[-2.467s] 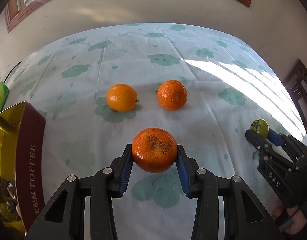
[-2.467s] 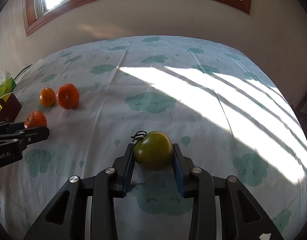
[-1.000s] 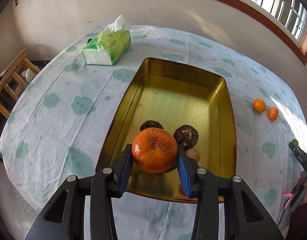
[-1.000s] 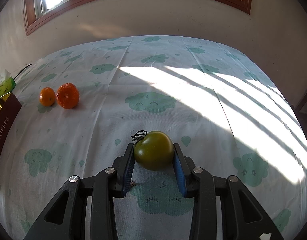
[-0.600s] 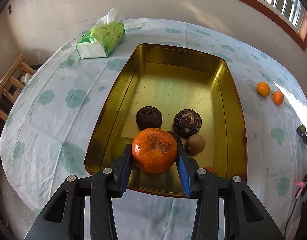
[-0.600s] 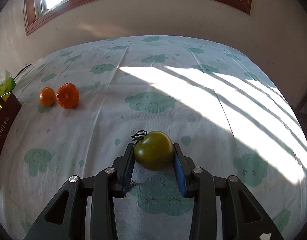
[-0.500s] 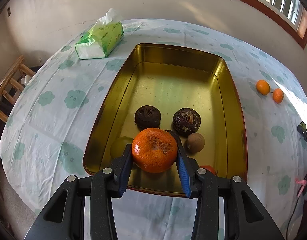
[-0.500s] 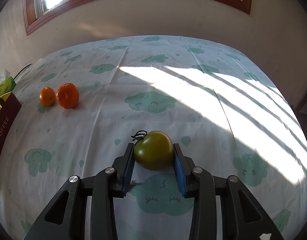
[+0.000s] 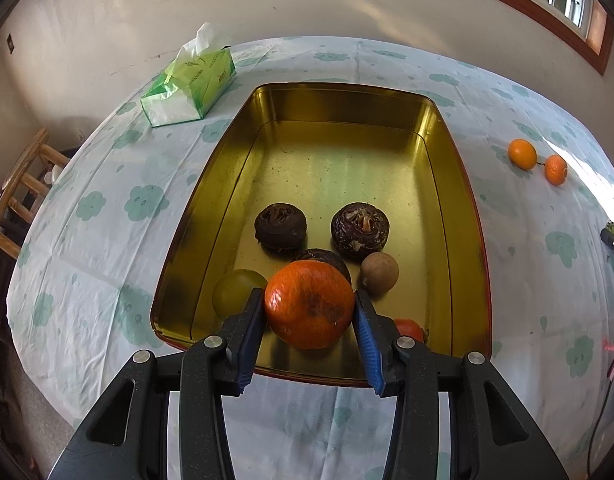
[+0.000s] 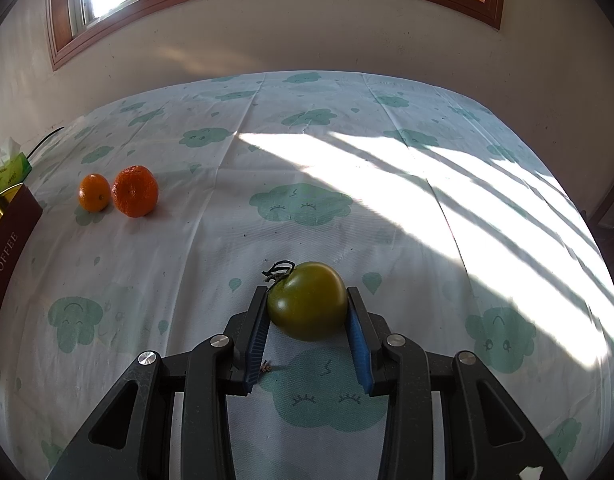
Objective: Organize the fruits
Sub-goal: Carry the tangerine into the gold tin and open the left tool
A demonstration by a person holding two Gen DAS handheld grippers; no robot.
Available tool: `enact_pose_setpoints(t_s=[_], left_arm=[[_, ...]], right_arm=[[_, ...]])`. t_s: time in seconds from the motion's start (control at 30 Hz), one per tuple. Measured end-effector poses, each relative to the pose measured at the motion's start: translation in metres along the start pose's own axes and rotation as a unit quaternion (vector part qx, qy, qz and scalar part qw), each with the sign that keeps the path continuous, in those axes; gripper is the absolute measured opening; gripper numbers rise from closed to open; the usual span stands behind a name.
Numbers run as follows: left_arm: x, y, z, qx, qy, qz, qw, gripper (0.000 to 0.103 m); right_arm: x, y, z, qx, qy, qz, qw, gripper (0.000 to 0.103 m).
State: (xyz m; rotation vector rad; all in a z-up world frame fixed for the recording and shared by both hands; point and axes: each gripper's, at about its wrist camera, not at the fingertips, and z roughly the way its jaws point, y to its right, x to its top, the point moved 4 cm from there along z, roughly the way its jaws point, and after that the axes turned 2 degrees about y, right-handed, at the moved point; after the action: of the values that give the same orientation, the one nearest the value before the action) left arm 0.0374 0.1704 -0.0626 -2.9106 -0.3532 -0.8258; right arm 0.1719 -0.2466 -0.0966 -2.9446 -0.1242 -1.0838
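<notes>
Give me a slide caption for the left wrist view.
Left gripper opening around an orange over the gold tin of fruit.

tissue pack [image 9: 189, 86] behind tin [image 9: 443, 152], two oranges [image 9: 523, 154] right

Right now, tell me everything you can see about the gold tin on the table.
The gold tin is a shallow rectangular metal box with rounded corners, a shiny brassy inside and a dark red outer wall lettered TOFFEE. It sits open on the cloud-print tablecloth beside a green tissue pack. Its far half is bare; the near half holds dark wrinkled fruits, a brown one, a green one and a red one. The left tongs hover over its near end, opening around an orange.
</notes>
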Motion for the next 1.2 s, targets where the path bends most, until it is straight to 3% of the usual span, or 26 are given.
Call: enact_pose_setpoints(t_s=[0.87,1.2], left_arm=[[0.004,0.004,-0.027,0.003,0.039,0.012,0.9992,0.049],[0.007,0.001,-0.035,-0.003,0.048,-0.005,0.9988,0.052]], right_arm=[[0.000,0.000,0.000,-0.001,0.000,-0.001,1.000,0.034],[0.002,-0.001,-0.002,-0.002,-0.001,-0.002,1.000,0.032]])
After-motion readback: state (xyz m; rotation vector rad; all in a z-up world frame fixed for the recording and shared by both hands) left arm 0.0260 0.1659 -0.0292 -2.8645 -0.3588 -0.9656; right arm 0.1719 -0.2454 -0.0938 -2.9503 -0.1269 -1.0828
